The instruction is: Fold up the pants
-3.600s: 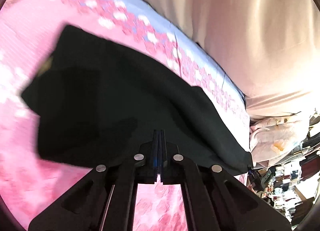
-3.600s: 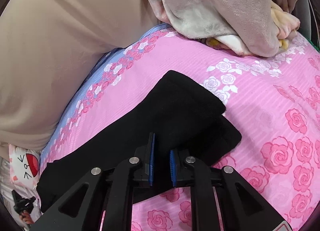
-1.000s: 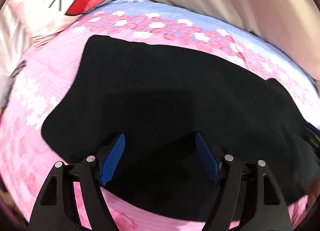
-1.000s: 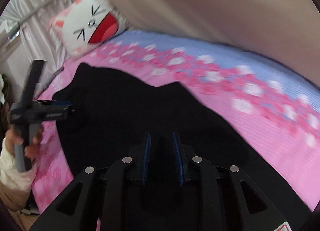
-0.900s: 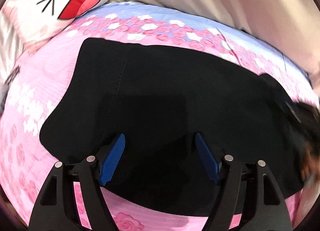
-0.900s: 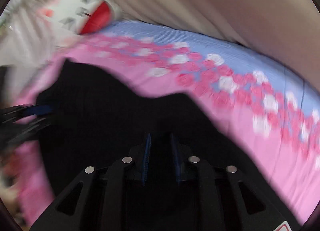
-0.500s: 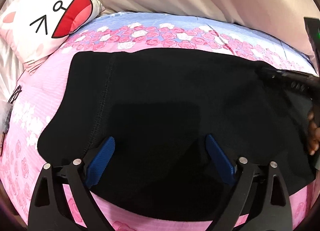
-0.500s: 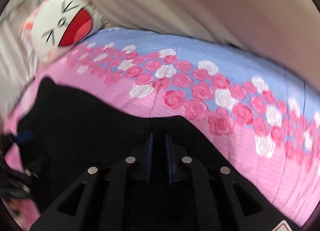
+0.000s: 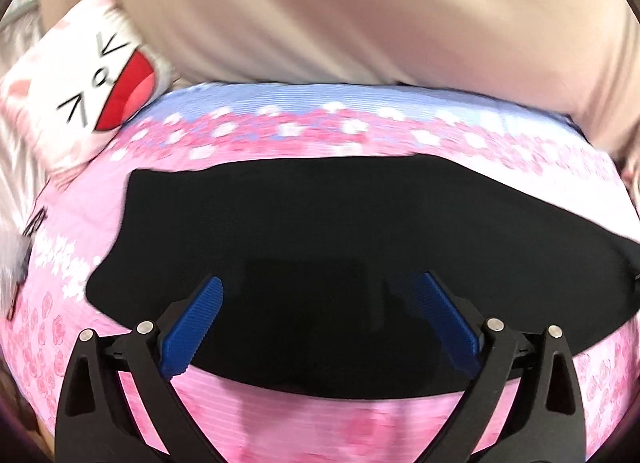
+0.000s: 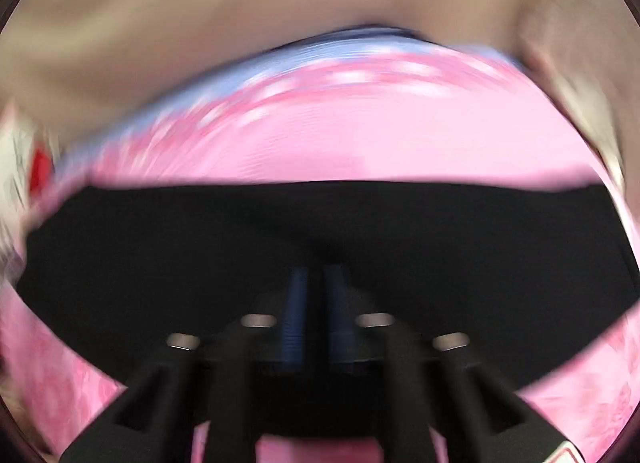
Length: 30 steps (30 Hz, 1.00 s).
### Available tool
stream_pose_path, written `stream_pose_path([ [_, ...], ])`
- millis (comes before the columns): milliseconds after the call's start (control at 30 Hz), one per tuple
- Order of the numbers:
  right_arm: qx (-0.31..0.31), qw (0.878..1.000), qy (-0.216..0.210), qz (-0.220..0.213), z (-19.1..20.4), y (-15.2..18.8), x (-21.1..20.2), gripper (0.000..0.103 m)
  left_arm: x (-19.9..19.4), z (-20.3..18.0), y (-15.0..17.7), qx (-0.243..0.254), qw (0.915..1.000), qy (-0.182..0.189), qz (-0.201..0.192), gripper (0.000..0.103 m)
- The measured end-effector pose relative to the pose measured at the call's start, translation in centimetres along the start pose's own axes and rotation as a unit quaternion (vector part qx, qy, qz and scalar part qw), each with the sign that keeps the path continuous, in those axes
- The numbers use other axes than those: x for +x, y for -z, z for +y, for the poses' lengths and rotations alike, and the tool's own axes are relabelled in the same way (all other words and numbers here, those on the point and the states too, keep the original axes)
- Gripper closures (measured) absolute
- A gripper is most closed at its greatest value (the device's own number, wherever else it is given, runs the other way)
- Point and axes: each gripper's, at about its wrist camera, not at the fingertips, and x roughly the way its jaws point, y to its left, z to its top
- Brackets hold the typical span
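Note:
The black pants [image 9: 320, 223] lie folded in a long band across the pink rose bedsheet [image 9: 320, 423]. My left gripper [image 9: 320, 287] is wide open, its blue pads above the near part of the pants, holding nothing. In the blurred right wrist view the pants [image 10: 160, 243] fill the lower middle. My right gripper [image 10: 316, 279] has its blue pads almost together over the black cloth; whether cloth is pinched between them is unclear.
A white cat-face pillow [image 9: 92, 91] lies at the far left of the bed. A beige padded headboard [image 9: 360, 15] runs along the far side, also in the right wrist view [image 10: 280, 3]. The sheet's far border is blue.
The left gripper has pulled back and up from the pants, jaws still open. The right gripper has swung round quickly, so its view is blurred; the pants now lie straight across it.

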Motion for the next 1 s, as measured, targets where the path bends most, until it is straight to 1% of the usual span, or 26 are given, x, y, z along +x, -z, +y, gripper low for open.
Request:
stream_pose_path([
  [33, 0.026, 0.998, 0.062, -0.016, -3.3, -0.4, -1.2, 0.097, -0.1, -1.7, 0.1, 0.012, 0.9999, 0.005, 0.003, 0.006],
  [67, 0.038, 0.994, 0.097, -0.027, -5.3, -0.6, -2.2, 0.088, -0.2, -2.8, 0.1, 0.022, 0.9997, 0.007, 0.004, 0.006],
  [100, 0.059, 0.993, 0.095, -0.042, -7.8, -0.8, -3.6, 0.088, -0.4, -4.1, 0.1, 0.03, 0.9995, 0.006, 0.005, 0.006],
  [167, 0.08, 0.993, 0.054, -0.07, -10.3, -0.9, -5.5, 0.087, -0.7, -6.9, 0.0, 0.047, 0.9989, 0.005, 0.004, 0.006],
  [233, 0.062, 0.994, 0.049, -0.078, -10.7, -1.4, -5.7, 0.064, -0.8, -9.6, -0.2, 0.061, 0.9981, 0.01, 0.01, 0.005],
  [267, 0.042, 0.994, 0.053, -0.084, -10.4, -1.8, -5.3, 0.048, -0.8, -10.6, -0.3, 0.066, 0.9977, 0.014, 0.012, 0.005],
  [300, 0.024, 0.995, 0.051, -0.083, -10.0, -2.2, -4.7, 0.047, -0.8, -11.6, -0.3, 0.071, 0.9972, 0.017, 0.014, 0.005],
  [400, -0.014, 0.997, 0.055, -0.061, -9.4, -4.1, -2.8, 0.047, -1.0, -14.9, -0.5, 0.089, 0.9958, 0.012, 0.015, 0.005],
  [467, -0.031, 0.998, 0.046, -0.039, -9.2, -4.6, -1.2, 0.047, -1.2, -16.8, -0.4, 0.102, 0.9947, 0.01, 0.014, 0.005],
  [500, -0.044, 0.998, 0.039, -0.024, -8.7, -4.5, -0.1, 0.06, -1.3, -17.7, -0.3, 0.11, 0.9938, 0.008, 0.013, 0.005],
  [533, -0.059, 0.997, 0.045, -0.019, -8.3, -4.6, 0.5, 0.078, -1.3, -18.4, -0.2, 0.116, 0.9931, 0.005, 0.012, 0.005],
  [567, -0.077, 0.995, 0.053, -0.018, -7.7, -4.5, 0.6, 0.093, -1.3, -19.0, -0.1, 0.122, 0.9924, 0.002, 0.012, 0.005],
  [600, -0.102, 0.992, 0.071, -0.03, -6.8, -4.6, 0.0, 0.094, -1.1, -19.7, -0.1, 0.128, 0.9917, -0.005, 0.012, 0.005],
  [633, -0.115, 0.989, 0.082, -0.045, -6.5, -4.8, -0.8, 0.095, -1.1, -20.0, -0.1, 0.13, 0.9915, -0.009, 0.013, 0.005],
  [667, -0.117, 0.988, 0.083, -0.061, -6.6, -5.1, -1.8, 0.095, -1.0, -20.3, -0.2, 0.13, 0.9913, -0.011, 0.014, 0.005],
  [700, -0.106, 0.989, 0.078, -0.069, -7.4, -5.7, -2.4, 0.095, -0.8, -20.6, -0.2, 0.13, 0.9913, -0.013, 0.016, 0.005],
  [767, -0.083, 0.993, 0.076, -0.046, -9.3, -6.2, -1.1, 0.095, -0.4, -21.1, -0.2, 0.129, 0.9913, -0.015, 0.019, 0.005],
  [800, -0.081, 0.994, 0.072, -0.015, -10.2, -5.8, 0.9, 0.094, -0.1, -21.4, -0.1, 0.13, 0.9911, -0.016, 0.022, 0.005],
  [833, -0.079, 0.995, 0.061, -0.033, -10.3, -5.7, 0.7, 0.093, 0.3, -21.7, 0.0, 0.132, 0.9909, -0.017, 0.024, 0.005],
  [900, -0.063, 0.996, 0.051, -0.033, -10.1, -6.0, -0.9, 0.083, 1.1, -22.4, 0.2, 0.141, 0.9892, -0.025, 0.031, 0.005],
  [933, -0.049, 0.996, 0.048, -0.048, -10.1, -6.0, -2.1, 0.083, 1.5, -22.6, 0.4, 0.146, 0.9882, -0.031, 0.033, 0.005],
  [1000, -0.043, 0.996, 0.02, -0.082, -9.2, -5.9, -5.0, 0.082, 2.1, -22.8, 0.5, 0.147, 0.9876, -0.04, 0.037, 0.005],
])
